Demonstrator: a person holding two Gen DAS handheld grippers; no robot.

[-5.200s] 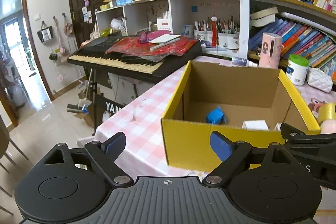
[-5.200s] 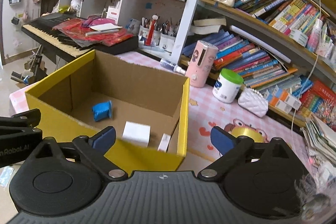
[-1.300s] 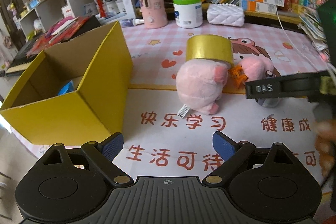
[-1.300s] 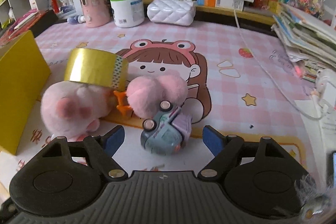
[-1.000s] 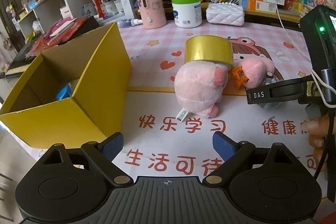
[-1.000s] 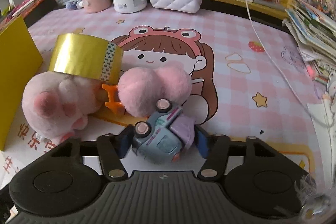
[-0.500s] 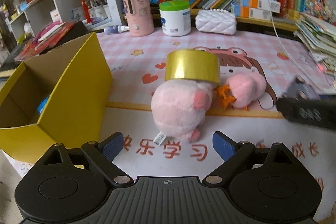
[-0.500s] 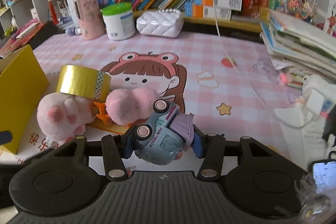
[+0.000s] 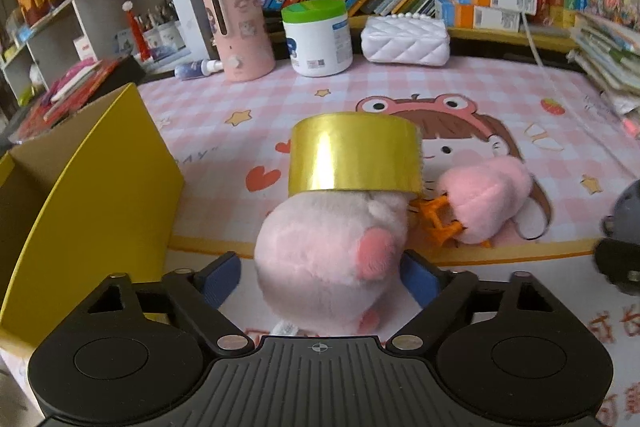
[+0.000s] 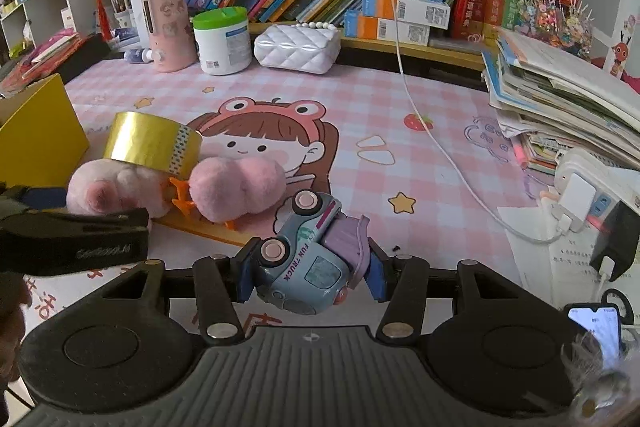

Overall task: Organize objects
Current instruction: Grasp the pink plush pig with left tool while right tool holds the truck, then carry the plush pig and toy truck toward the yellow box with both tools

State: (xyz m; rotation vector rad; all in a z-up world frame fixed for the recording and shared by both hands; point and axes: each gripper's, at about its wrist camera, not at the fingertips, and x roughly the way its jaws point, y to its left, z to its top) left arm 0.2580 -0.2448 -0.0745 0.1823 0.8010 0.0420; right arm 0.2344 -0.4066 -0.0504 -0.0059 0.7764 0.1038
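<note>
The right gripper (image 10: 310,277) is clamped on the toy truck (image 10: 306,259), tilted between its pads and apparently lifted off the mat. The left gripper (image 9: 320,279) brackets the pink plush (image 9: 328,263), pads (image 9: 218,281) beside it; contact cannot be confirmed. The gold tape roll (image 9: 354,155) rests on the plush just ahead. Step in hand: pickup. Next: close on the plush, then carry both left to the yellow cardboard box (image 9: 88,195), whose contents are hidden here.
</note>
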